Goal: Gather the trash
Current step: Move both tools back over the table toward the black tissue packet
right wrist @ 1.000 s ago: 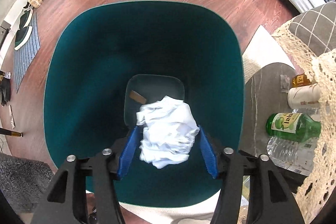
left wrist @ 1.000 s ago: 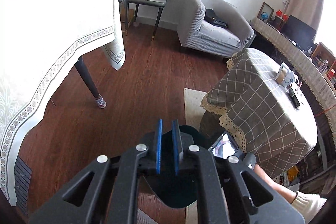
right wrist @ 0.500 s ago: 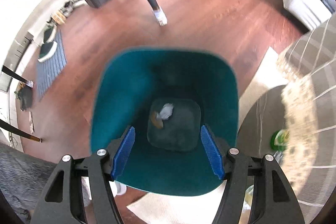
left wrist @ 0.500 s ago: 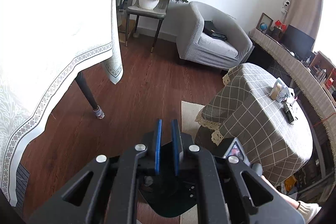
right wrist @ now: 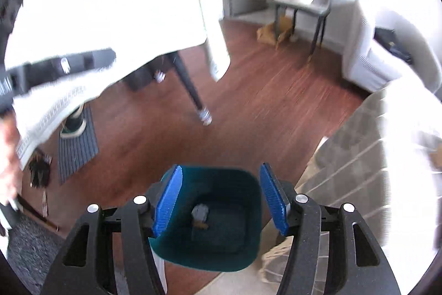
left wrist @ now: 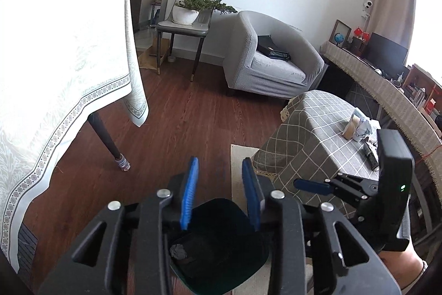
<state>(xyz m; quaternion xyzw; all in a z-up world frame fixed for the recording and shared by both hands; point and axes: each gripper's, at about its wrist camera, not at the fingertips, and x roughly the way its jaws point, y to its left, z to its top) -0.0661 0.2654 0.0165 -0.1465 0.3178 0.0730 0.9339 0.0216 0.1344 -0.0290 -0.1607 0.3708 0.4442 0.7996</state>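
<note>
Both grippers are empty with jaws apart: right gripper (right wrist: 221, 198) hangs right over the teal bin (right wrist: 205, 257), and the crumpled tissue (right wrist: 200, 211) sits on its bottom, probably near the middle (blurry view). Left gripper (left wrist: 221, 192) hovers beside.
</note>
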